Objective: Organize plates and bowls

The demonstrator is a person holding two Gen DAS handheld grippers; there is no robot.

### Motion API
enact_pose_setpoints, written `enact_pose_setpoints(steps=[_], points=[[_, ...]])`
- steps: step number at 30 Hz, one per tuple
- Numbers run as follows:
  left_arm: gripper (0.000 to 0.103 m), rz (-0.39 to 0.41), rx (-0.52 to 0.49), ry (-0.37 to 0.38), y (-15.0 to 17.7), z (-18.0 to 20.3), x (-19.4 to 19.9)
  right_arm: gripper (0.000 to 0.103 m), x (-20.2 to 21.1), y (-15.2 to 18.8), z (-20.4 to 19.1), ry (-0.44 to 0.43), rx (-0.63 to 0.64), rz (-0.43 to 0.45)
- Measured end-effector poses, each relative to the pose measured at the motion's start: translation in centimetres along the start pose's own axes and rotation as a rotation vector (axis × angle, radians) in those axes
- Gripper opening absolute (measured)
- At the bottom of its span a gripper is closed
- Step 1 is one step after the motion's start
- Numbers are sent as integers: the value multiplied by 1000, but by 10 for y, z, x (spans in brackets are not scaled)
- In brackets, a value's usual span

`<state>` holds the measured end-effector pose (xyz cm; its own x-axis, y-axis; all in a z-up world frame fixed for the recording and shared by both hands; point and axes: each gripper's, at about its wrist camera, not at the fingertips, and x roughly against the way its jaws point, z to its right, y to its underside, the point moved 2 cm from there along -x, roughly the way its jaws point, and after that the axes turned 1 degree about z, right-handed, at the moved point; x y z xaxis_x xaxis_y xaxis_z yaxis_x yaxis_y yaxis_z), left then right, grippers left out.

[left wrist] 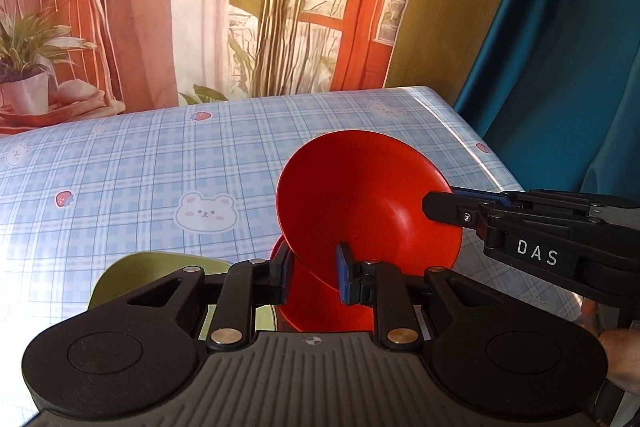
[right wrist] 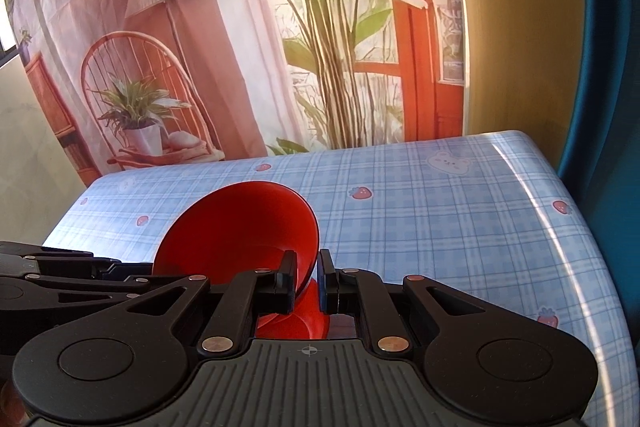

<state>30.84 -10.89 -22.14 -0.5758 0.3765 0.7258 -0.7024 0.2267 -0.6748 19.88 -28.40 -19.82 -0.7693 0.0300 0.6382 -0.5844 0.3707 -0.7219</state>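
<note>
A red bowl [left wrist: 368,195] is held tilted above the table, its hollow facing the left wrist camera. My right gripper [left wrist: 440,203] comes in from the right and is shut on the bowl's rim; in the right wrist view [right wrist: 308,279] its jaws pinch the rim of the bowl [right wrist: 240,227]. My left gripper [left wrist: 312,271] has its jaws on either side of the bowl's lower rim with a visible gap, open. A second red dish [left wrist: 320,311] lies just below, also in the right wrist view [right wrist: 292,323]. A green dish [left wrist: 132,279] lies at lower left.
The table [left wrist: 160,163] has a blue checked cloth with bears and strawberries. A printed backdrop hangs behind it, and a blue curtain [left wrist: 560,47] hangs at the right. The table's right edge [right wrist: 580,227] is close by.
</note>
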Motion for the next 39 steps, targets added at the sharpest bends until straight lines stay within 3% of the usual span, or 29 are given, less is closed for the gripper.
enact_pose_setpoints(steps=[29,34,39], points=[[23,-57,-33,5,17,0,-14,10,-20,31,9,22,1,-80],[42,-46,-26,1,17,-3,-10,16,-18,32,12,38,4,-80],[43,-28,-39,19,18,1,0,16,-11,35,14,43,-4,-79]])
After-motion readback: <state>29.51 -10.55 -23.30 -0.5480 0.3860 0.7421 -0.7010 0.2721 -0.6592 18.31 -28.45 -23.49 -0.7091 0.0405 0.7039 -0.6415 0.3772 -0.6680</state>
